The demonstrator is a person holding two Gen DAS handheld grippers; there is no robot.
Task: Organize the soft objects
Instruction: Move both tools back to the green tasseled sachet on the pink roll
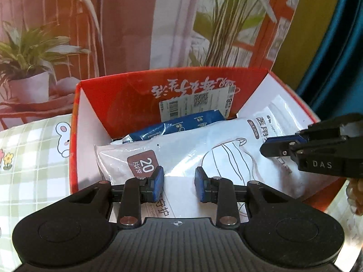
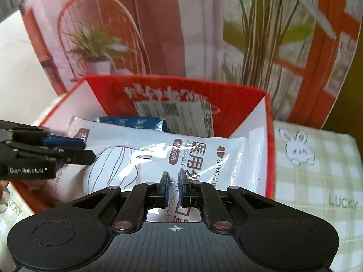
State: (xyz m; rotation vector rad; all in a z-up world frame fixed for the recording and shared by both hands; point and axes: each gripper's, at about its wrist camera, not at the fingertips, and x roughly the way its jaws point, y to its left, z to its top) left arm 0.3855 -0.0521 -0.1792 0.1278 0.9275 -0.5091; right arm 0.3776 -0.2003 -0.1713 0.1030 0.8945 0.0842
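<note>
A white pack of medical masks (image 1: pixel 192 140) (image 2: pixel 140 154) lies slanted in the open red box (image 1: pixel 136 95) (image 2: pixel 238 108), on top of a blue soft pack (image 1: pixel 181 124) (image 2: pixel 131 122). My left gripper (image 1: pixel 179 182) (image 2: pixel 77 149) is at the pack's "20" end, its blue pads narrowed onto a bunched part of the pack. At the other end, by the printed title, my right gripper (image 2: pixel 172 188) (image 1: pixel 272 146) is shut and pinches a thin ridge of the pack's film. The pack's near edge is hidden under both grippers.
The box has white inner walls and a shipping label (image 1: pixel 197 104) on its far red flap. It stands on a green checked cloth with rabbit prints (image 1: pixel 34 158) (image 2: pixel 317 170). A printed backdrop of plants and a chair (image 1: pixel 136 22) rises close behind it.
</note>
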